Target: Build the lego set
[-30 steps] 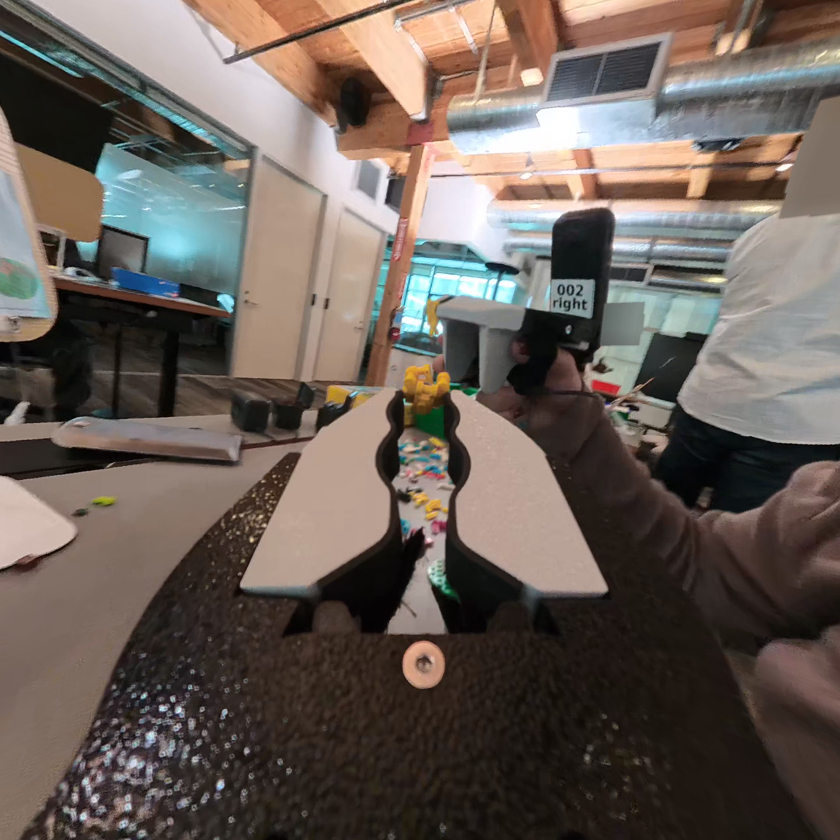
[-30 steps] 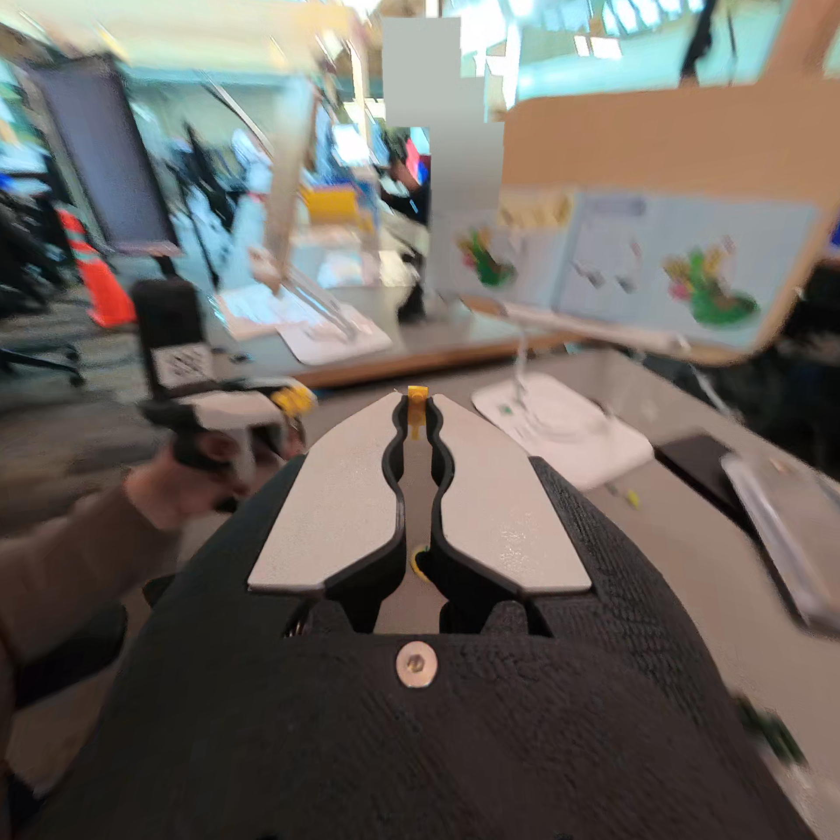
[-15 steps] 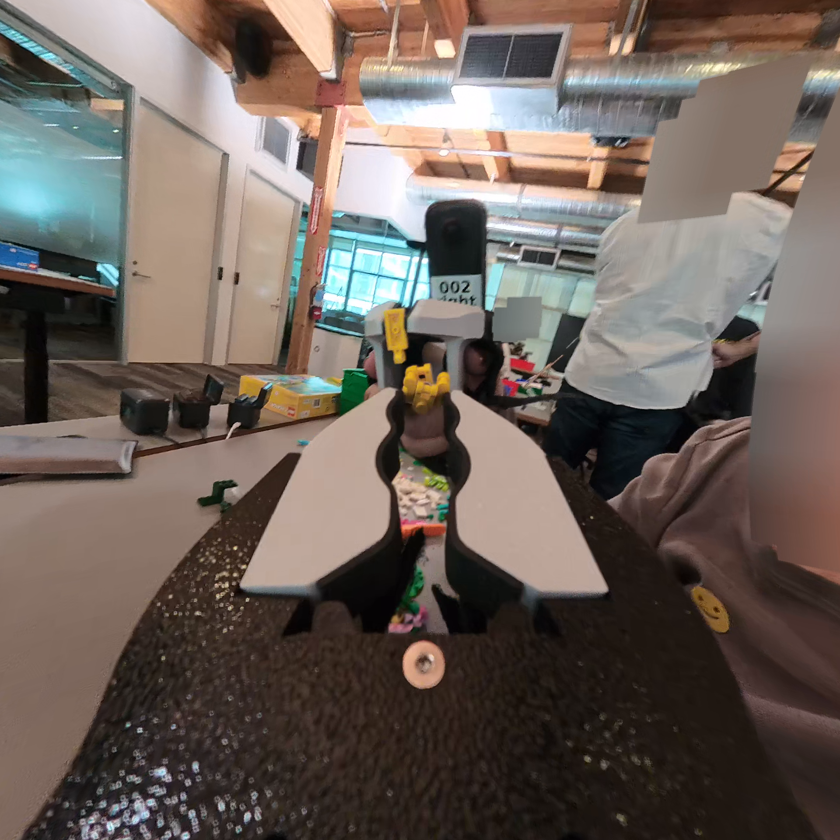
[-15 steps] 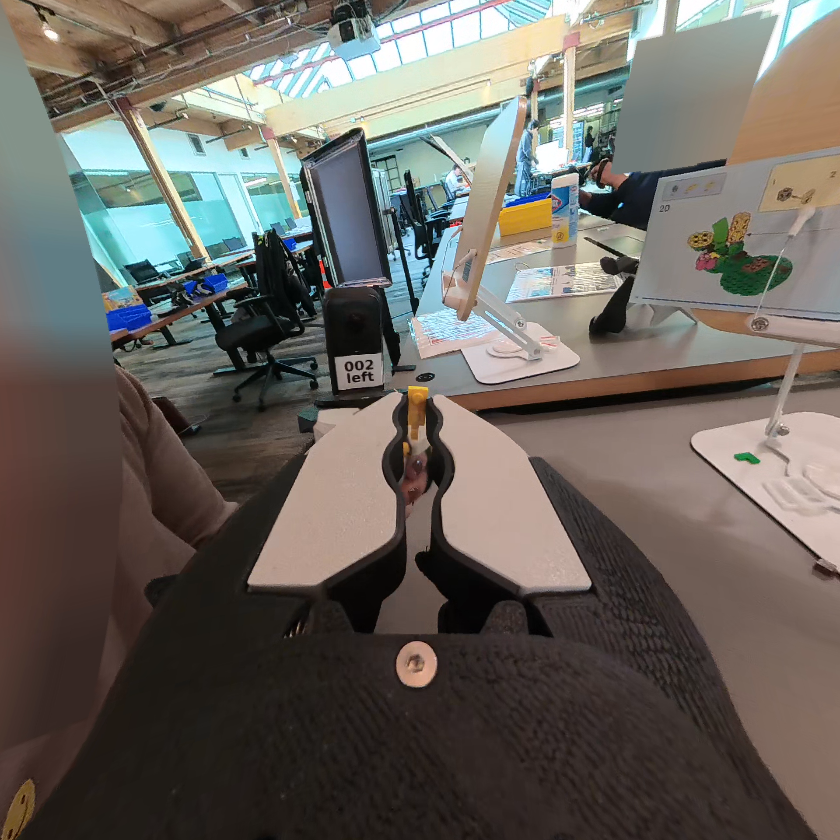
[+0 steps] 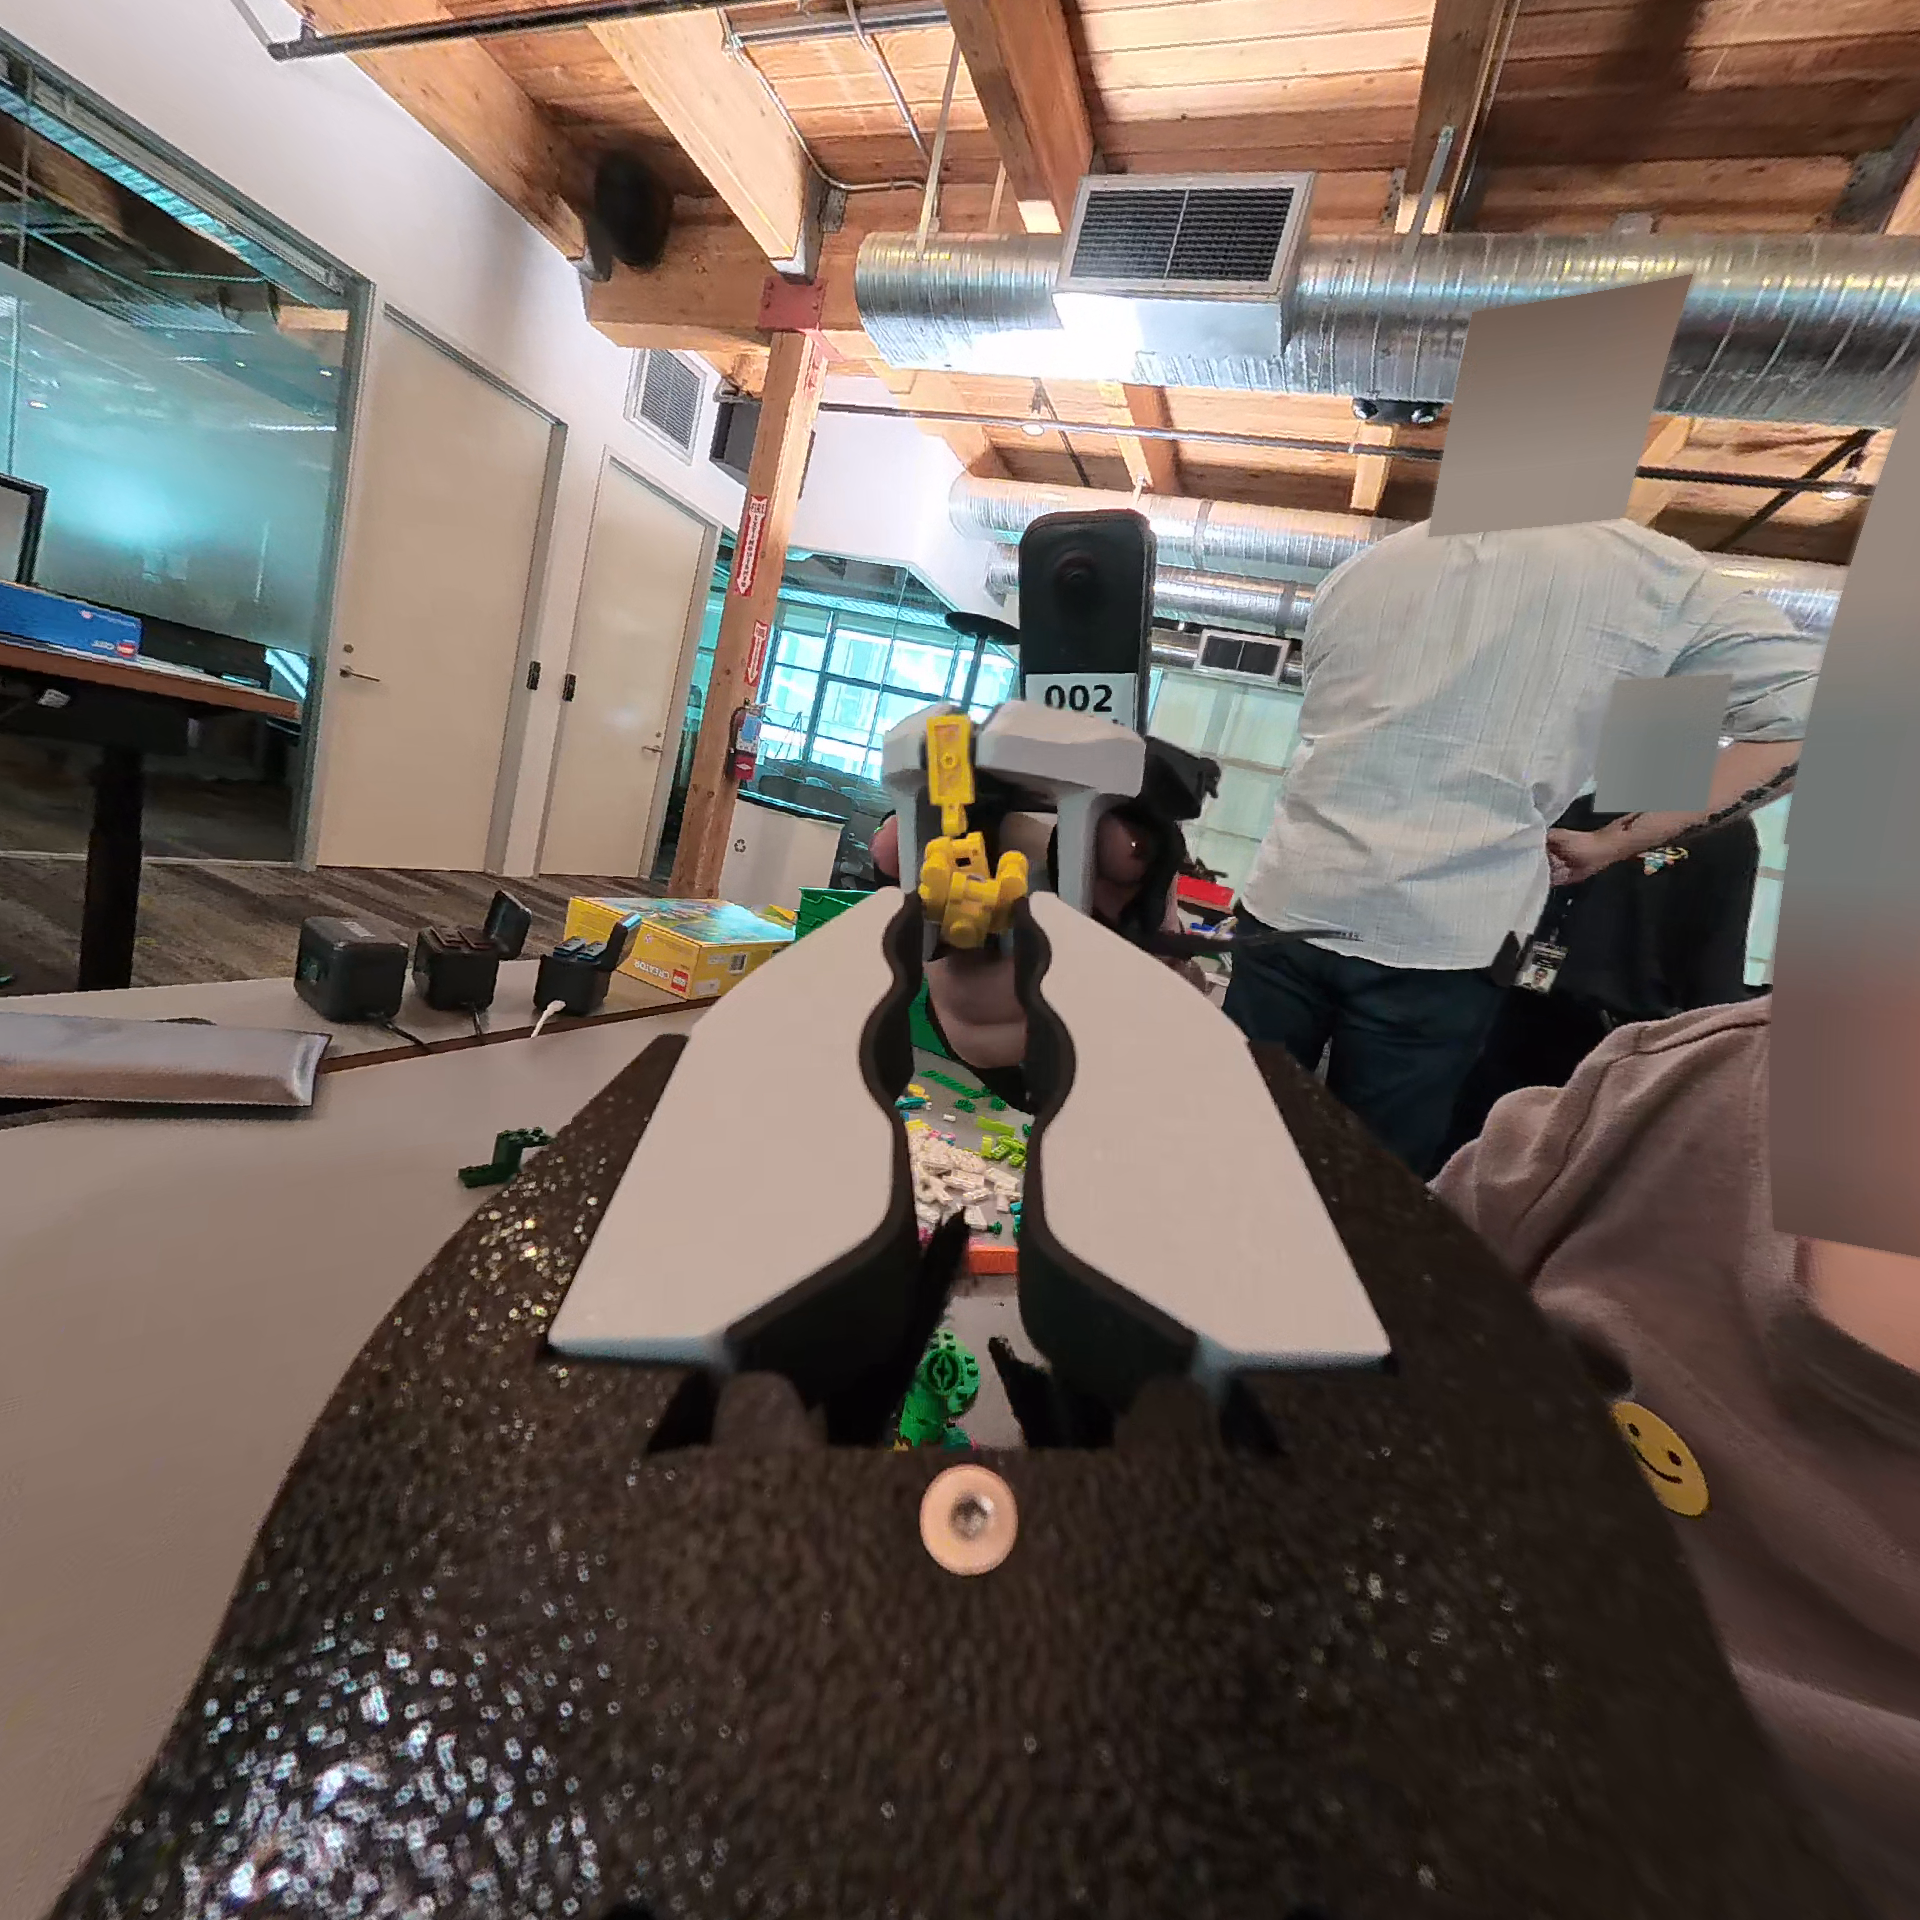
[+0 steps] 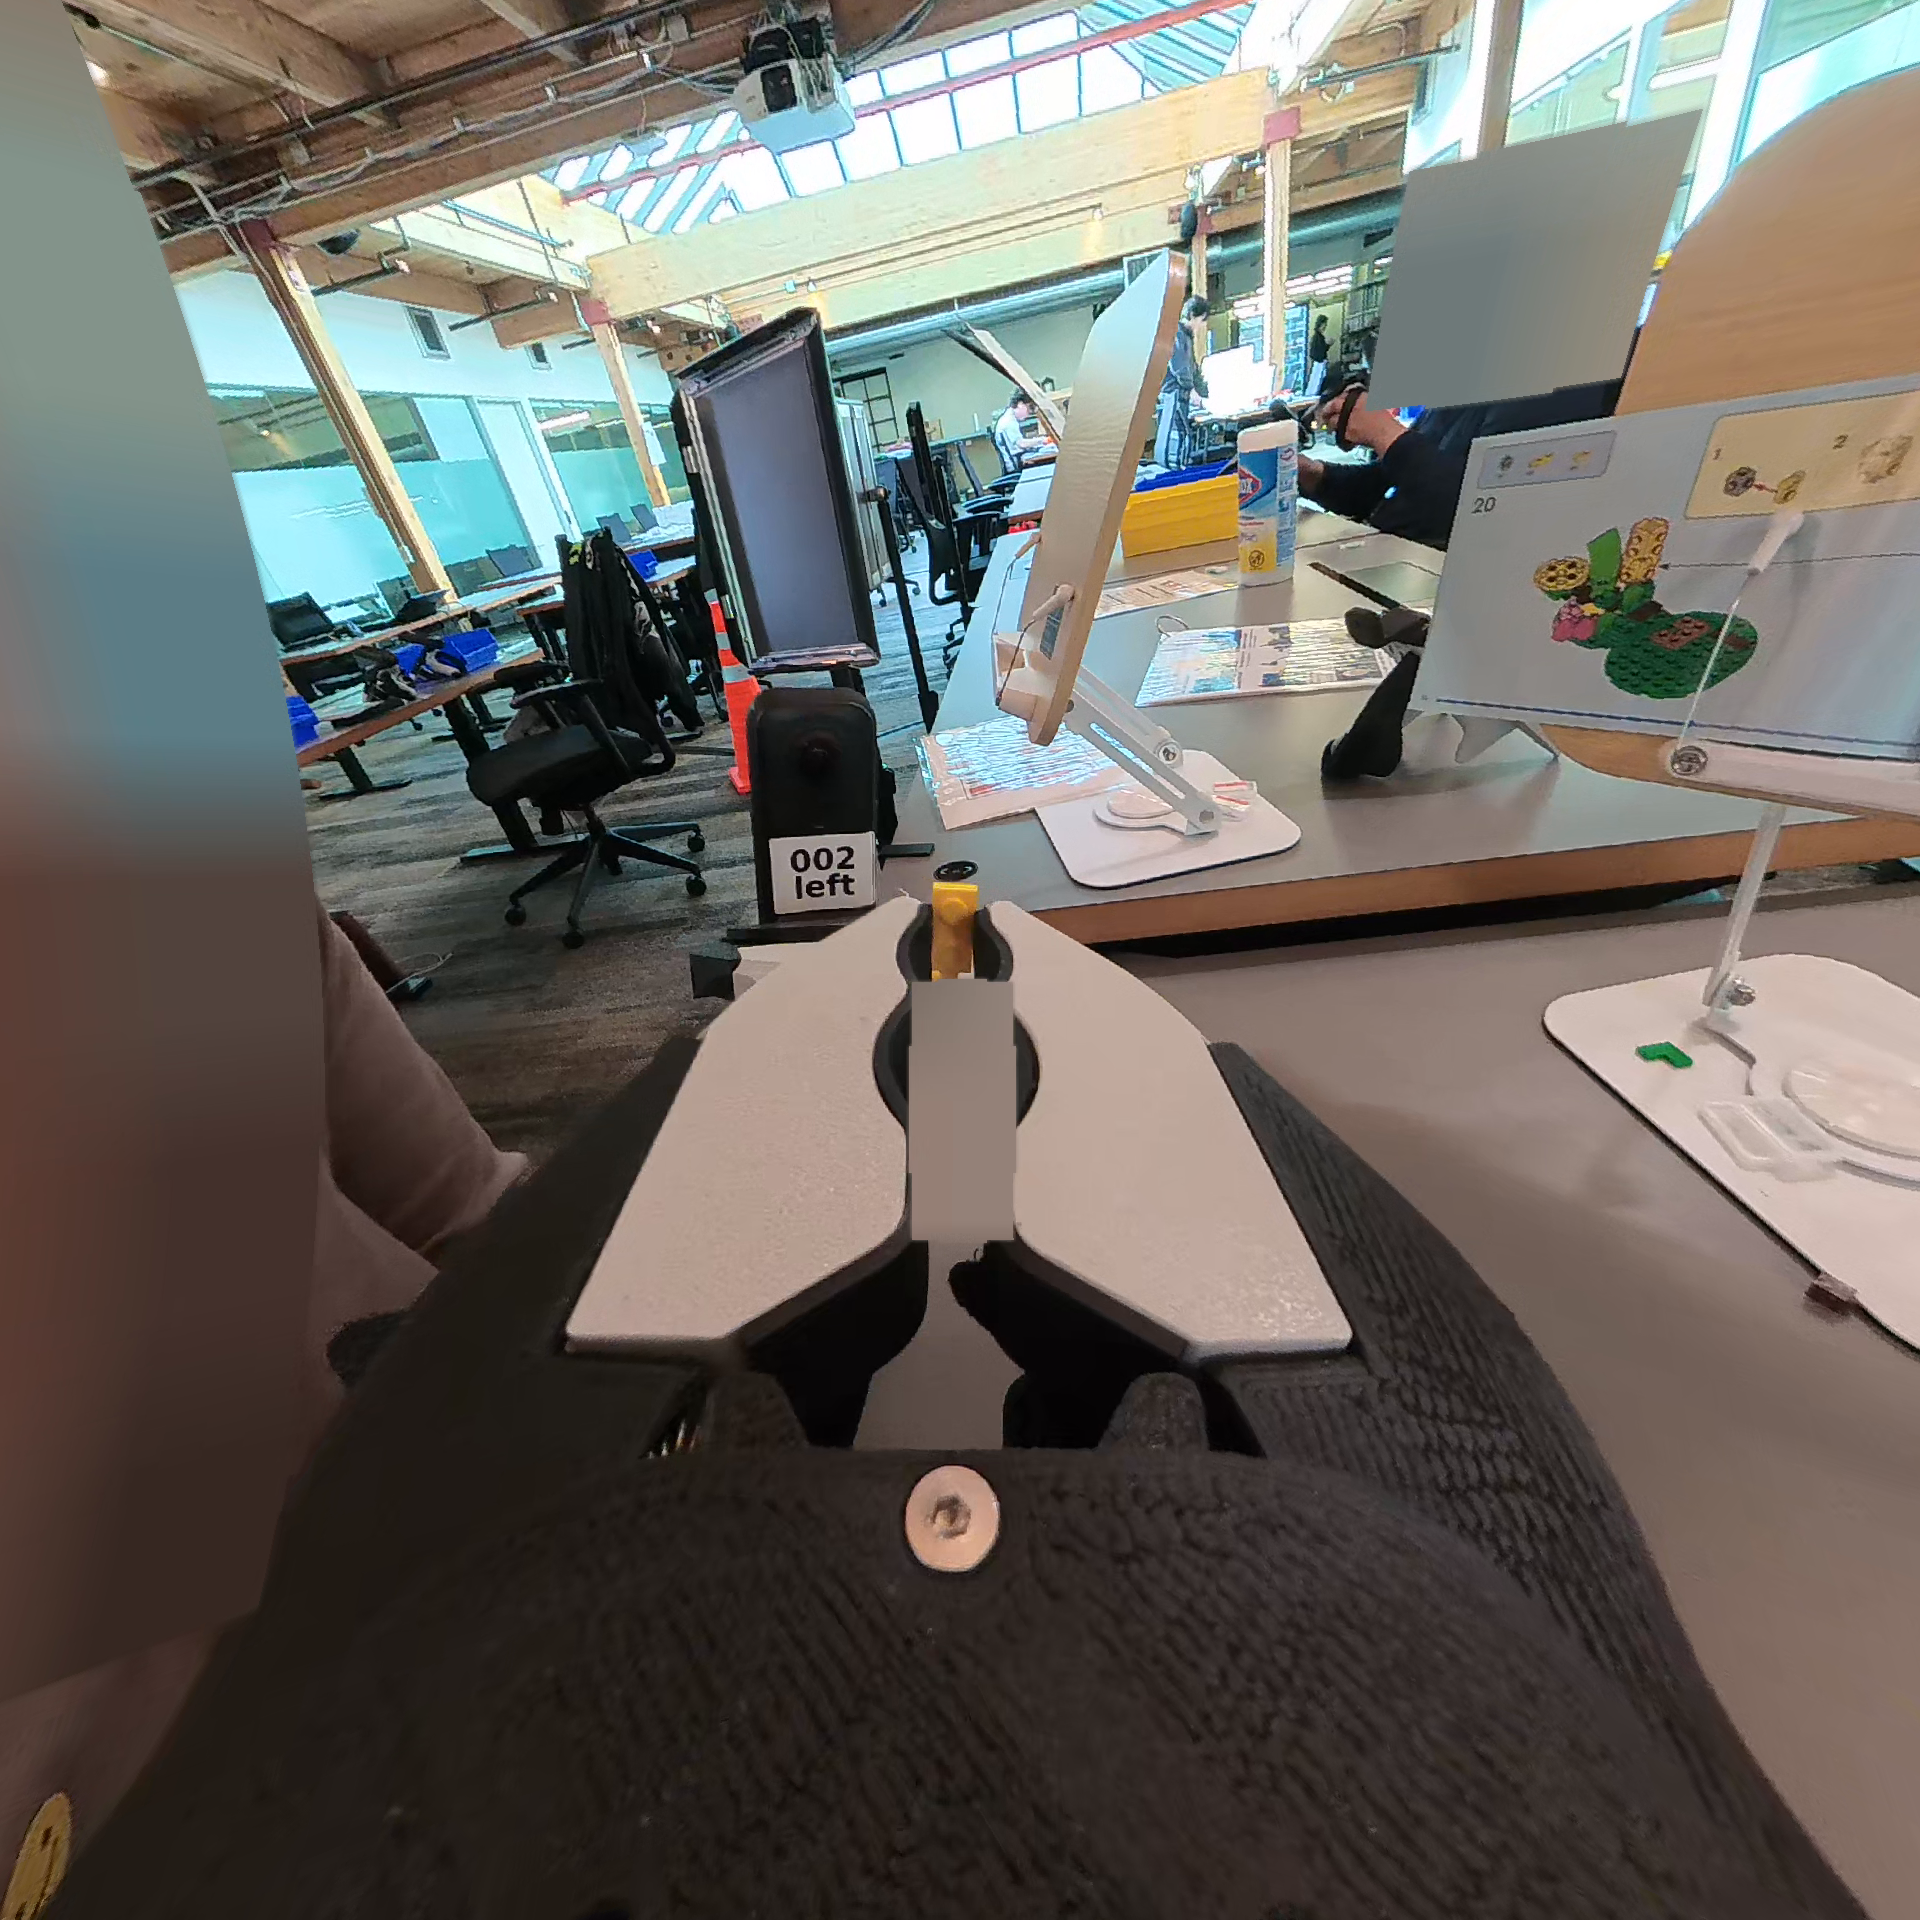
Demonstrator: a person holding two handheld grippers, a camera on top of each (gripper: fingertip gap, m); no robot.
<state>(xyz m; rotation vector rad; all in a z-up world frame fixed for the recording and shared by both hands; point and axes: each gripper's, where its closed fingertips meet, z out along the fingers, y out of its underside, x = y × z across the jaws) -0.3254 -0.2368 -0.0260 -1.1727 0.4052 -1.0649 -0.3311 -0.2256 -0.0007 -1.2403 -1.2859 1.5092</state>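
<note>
Lego pieces held up mid-air, centre frame, facing each other.
The left gripper (image 5: 966,914) clamps a knobbly yellow sub-assembly (image 5: 968,883); the right gripper (image 6: 954,925) pinches a slim yellow plate (image 6: 952,928). Both look light, rigid and slick, so I'd grip flat sides. Loose bricks (image 5: 966,1169) litter the counter (image 5: 156,1299).

right gripper (image 5: 951,774) now nearer the left gripper (image 5: 964,914), both facing each other, thin yellow piece (image 5: 948,767) lowered until it touches the top of the yellow lego cluster (image 5: 966,888), one second ago well apart at right
</note>
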